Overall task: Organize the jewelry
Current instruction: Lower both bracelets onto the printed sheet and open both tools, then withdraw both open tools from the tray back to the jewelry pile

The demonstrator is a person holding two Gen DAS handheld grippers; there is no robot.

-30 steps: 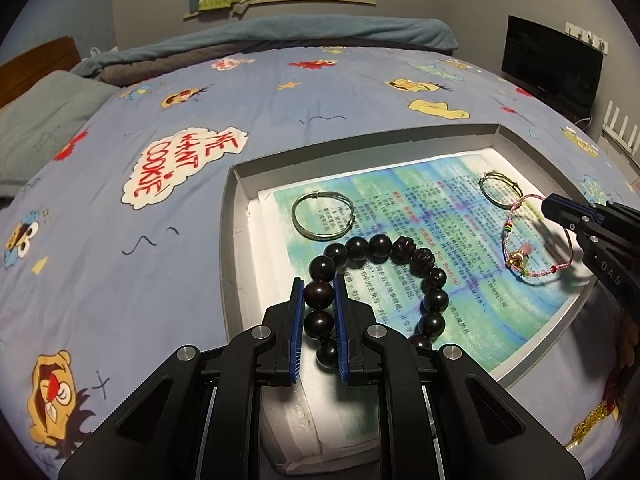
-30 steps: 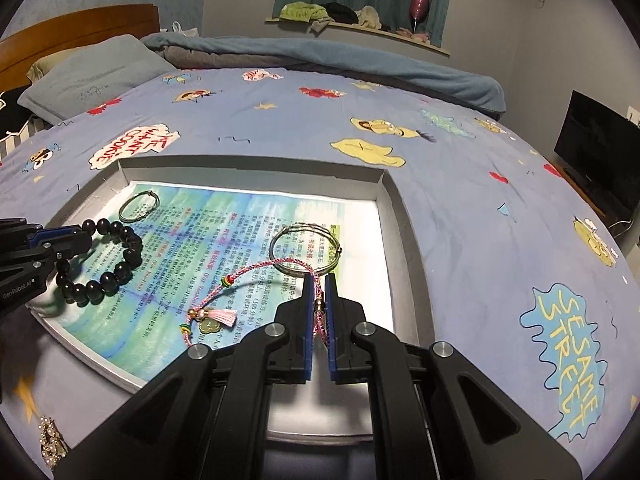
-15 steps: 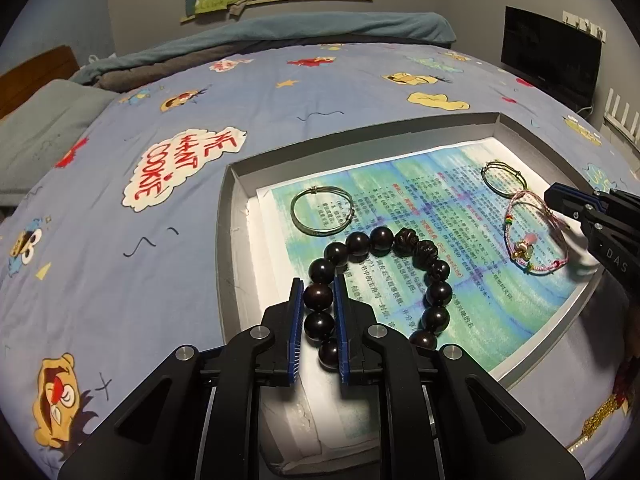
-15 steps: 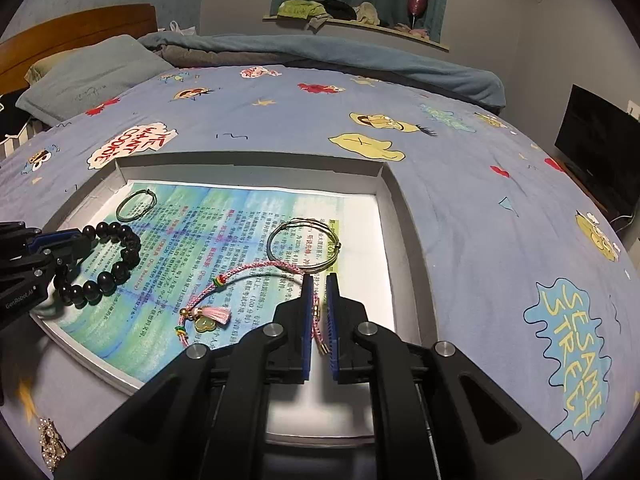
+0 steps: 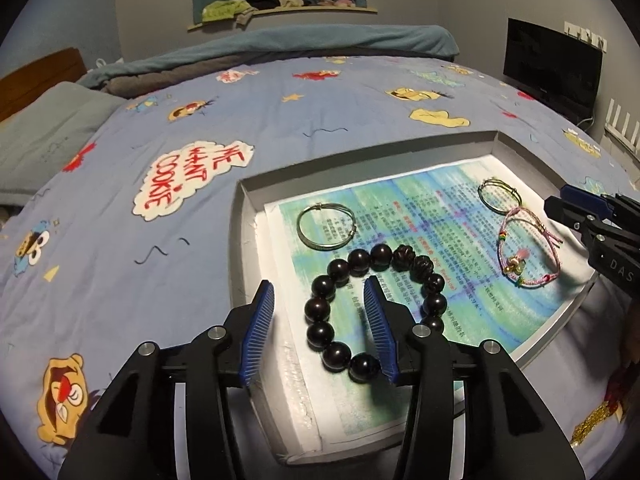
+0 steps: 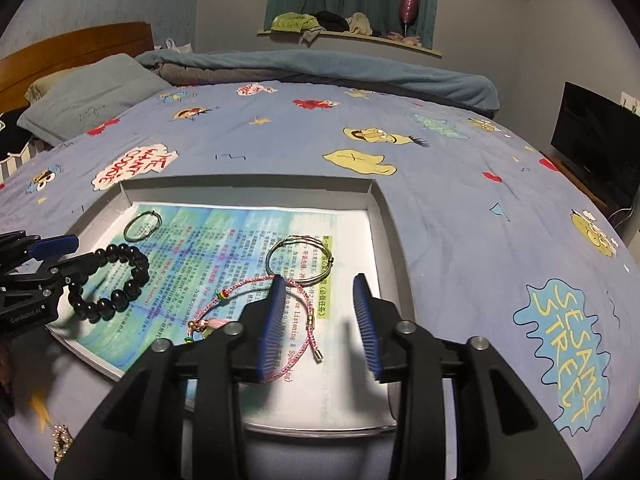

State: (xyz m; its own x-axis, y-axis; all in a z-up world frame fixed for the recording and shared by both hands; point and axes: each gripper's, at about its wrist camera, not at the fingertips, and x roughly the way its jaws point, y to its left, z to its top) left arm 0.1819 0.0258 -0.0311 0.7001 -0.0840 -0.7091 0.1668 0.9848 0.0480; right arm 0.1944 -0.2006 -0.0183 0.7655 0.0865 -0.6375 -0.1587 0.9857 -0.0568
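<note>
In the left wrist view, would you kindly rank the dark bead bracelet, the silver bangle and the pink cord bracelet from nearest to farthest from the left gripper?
1. Dark bead bracelet, between the left gripper's open jaws.
2. Silver bangle, just beyond, left.
3. Pink cord bracelet, far right.

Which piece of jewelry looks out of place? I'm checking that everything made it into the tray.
One does: a gold chain piece lies on the blue bedspread outside the gray tray, by its near left corner. The dark bead bracelet, pink cord bracelet and both wire bangles lie inside.
</note>
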